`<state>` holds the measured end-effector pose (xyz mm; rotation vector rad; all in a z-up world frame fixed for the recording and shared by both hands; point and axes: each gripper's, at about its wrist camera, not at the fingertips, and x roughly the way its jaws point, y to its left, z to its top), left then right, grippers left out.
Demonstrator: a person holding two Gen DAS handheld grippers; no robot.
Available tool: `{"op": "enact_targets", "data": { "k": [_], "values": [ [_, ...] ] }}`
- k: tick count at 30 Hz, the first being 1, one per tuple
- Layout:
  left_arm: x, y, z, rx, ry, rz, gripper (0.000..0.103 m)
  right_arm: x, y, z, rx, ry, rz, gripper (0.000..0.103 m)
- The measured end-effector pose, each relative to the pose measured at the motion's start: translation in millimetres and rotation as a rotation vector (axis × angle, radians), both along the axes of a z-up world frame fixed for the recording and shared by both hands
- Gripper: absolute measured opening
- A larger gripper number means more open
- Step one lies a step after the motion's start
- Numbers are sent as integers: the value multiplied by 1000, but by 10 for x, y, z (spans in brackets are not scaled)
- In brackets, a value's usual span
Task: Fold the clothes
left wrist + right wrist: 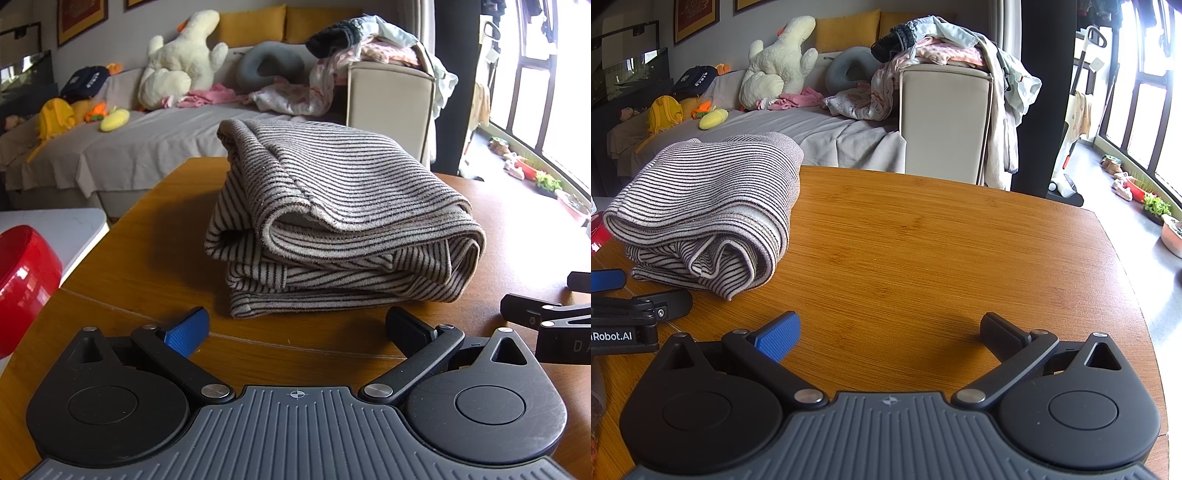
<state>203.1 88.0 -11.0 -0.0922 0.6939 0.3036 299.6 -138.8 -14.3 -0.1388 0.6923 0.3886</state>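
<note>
Two hand-held grippers rest low over the round brown wooden bench (923, 236), both with jaws spread wide and holding nothing. Left hand-held gripper (297, 326) faces the folded cream-and-black striped knit garment (332, 221), which lies in a stacked bundle on the bench just ahead of its fingertips. Right hand-held gripper (890, 328) points at bare wood, the garment to its left.

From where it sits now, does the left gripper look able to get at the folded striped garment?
Probably yes. The left gripper is open and faces the striped garment head-on, with only bare wooden table between them. The right gripper sits off to the side, clear of that path.
</note>
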Motion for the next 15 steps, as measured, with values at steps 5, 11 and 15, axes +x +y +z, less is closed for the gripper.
{"op": "enact_targets", "data": {
  "k": [5, 11, 15],
  "values": [
    [-11, 20, -1, -2, 0, -25, 103, 2, 0, 0, 0, 0, 0, 103],
    [-4, -10, 30, -22, 37, -13, 103, 3, 0, -1, 0, 0, 0, 103],
    [60, -68, 42, -22, 54, 18, 103, 1, -3, -2, 0, 0, 0, 103]
  ]
}}
